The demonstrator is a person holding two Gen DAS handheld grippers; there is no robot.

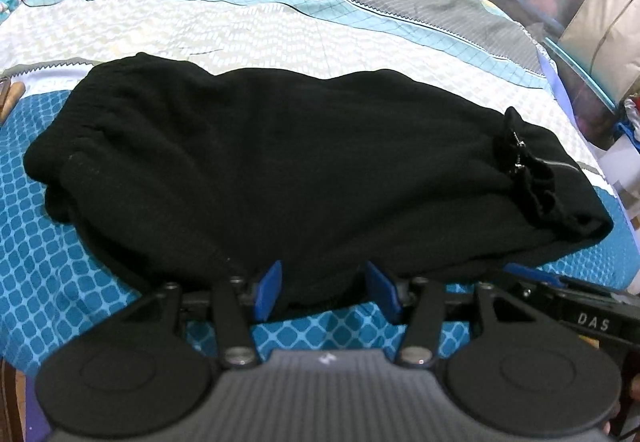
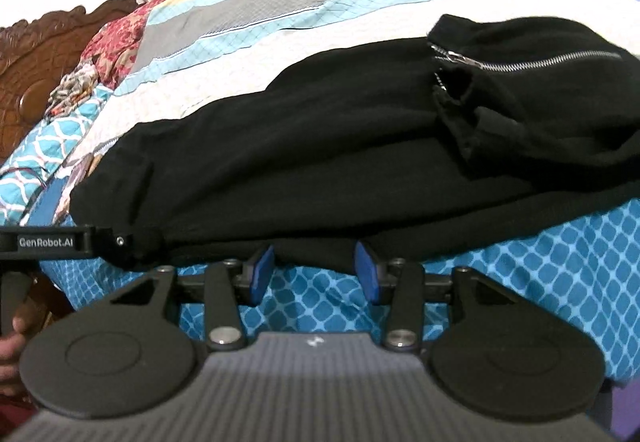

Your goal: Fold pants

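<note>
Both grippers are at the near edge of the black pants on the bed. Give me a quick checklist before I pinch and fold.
1. Left gripper jaws apart at the hem: ok.
2. Right gripper jaws apart at the hem: ok.
3. Cloth of the pants between the pads: cannot tell.
4. Pants lying flat: not ok, bunched near the zipper.
5. Bedspread beyond the pants free of other things: ok.

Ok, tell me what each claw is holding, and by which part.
Nothing is held. The left claw and right claw are both open at the near edge of the pants, pads apart and not pinching cloth.
</note>
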